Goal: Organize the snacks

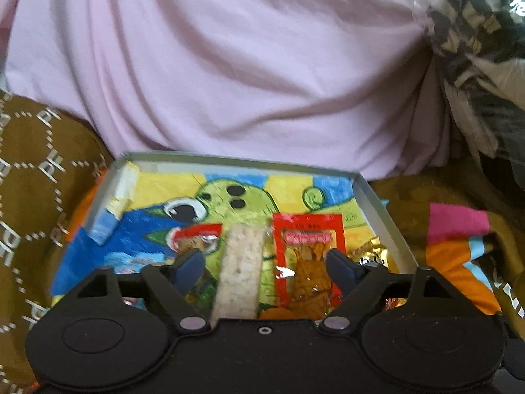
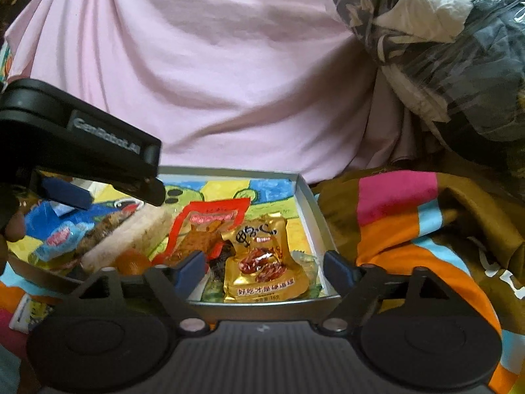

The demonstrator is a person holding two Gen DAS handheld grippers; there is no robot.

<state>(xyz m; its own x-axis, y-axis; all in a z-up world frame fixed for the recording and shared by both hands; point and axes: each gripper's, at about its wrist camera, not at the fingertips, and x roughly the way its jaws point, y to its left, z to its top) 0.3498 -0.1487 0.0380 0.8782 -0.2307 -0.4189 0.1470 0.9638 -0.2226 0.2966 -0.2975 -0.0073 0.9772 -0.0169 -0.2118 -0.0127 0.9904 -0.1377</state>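
My left gripper (image 1: 264, 262) hangs wide open and empty over the near end of the box (image 1: 377, 203), with the pale cracker bar (image 1: 241, 272) dead ahead at twelve o'clock between the fingers, its long axis running straight away from me, so I judge this hand the nearer one to take it. My right gripper (image 2: 264, 267) is just as wide and empty, the gold packet (image 2: 262, 259) at its twelve o'clock. Only the right view shows the blue candy (image 2: 60, 238) out at ten o'clock; the left hides it.
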